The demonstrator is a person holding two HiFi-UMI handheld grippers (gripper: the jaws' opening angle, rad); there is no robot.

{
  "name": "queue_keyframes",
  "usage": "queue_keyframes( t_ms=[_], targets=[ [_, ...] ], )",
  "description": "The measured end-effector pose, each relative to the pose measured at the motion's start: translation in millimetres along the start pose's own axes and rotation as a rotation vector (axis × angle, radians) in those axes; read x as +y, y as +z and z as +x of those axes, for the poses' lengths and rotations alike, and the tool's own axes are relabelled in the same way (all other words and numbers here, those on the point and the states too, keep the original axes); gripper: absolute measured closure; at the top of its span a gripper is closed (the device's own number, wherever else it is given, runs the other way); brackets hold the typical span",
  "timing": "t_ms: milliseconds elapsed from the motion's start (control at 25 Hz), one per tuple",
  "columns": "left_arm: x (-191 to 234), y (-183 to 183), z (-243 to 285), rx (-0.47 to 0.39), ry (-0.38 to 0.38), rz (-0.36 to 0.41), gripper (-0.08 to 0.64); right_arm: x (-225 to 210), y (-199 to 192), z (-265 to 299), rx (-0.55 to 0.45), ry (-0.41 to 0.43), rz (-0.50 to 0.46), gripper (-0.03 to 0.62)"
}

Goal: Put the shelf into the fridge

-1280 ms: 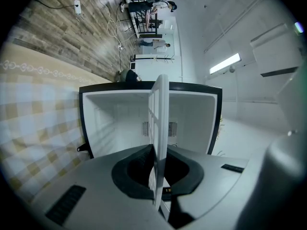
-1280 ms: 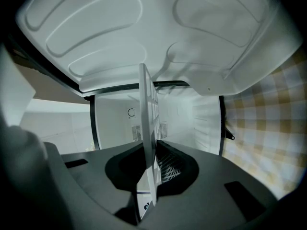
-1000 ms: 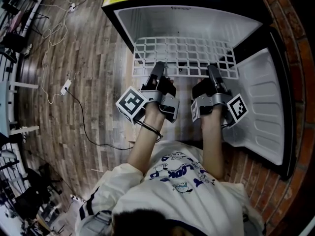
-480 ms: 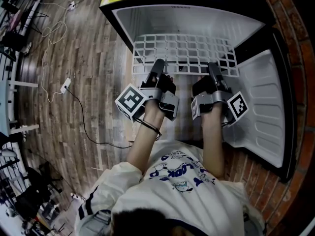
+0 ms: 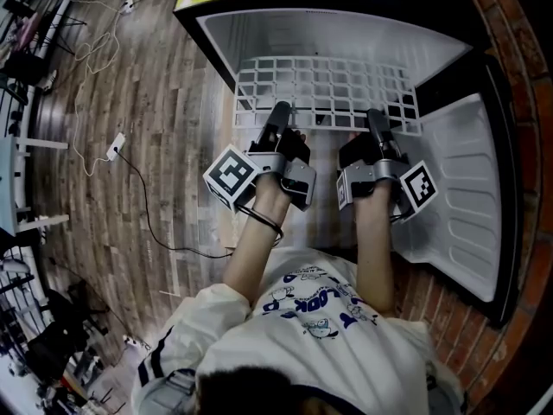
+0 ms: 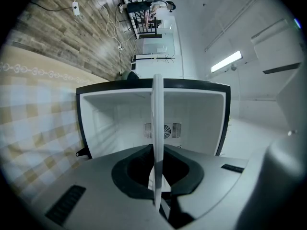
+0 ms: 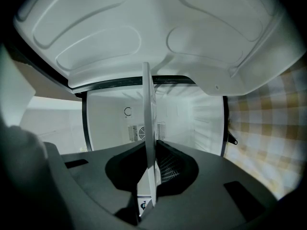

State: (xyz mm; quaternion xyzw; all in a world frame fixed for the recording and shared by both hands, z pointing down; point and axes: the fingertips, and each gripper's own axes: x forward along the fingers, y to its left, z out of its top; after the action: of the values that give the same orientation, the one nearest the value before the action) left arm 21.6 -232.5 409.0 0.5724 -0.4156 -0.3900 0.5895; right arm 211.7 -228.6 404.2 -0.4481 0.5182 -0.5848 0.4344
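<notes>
Shelf (image 5: 324,92), a white grid, sits clamped edge-on in my left gripper (image 5: 280,115) and right gripper (image 5: 376,121), its far side ahead of both inside the open fridge (image 5: 346,37)

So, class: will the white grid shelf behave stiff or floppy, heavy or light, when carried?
Probably stiff: the shelf spans flat from left claw to right claw without sagging. Likely light, being open lattice. Held by one edge, it may tip.

White wire-grid shelf (image 5: 327,93), level, front edge outside, rear inside open white-lined fridge (image 5: 259,33), door swung right.
</notes>
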Motion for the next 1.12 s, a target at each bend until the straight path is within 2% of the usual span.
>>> queue_keyframes(
  t_ms=[1120],
  targets=[
    [19.2,4.1,13.5,-0.020,-0.001,0.003,0.523,-20.5,5.3,13.7,-0.004,0.010,-0.026,0.543]
  ],
)
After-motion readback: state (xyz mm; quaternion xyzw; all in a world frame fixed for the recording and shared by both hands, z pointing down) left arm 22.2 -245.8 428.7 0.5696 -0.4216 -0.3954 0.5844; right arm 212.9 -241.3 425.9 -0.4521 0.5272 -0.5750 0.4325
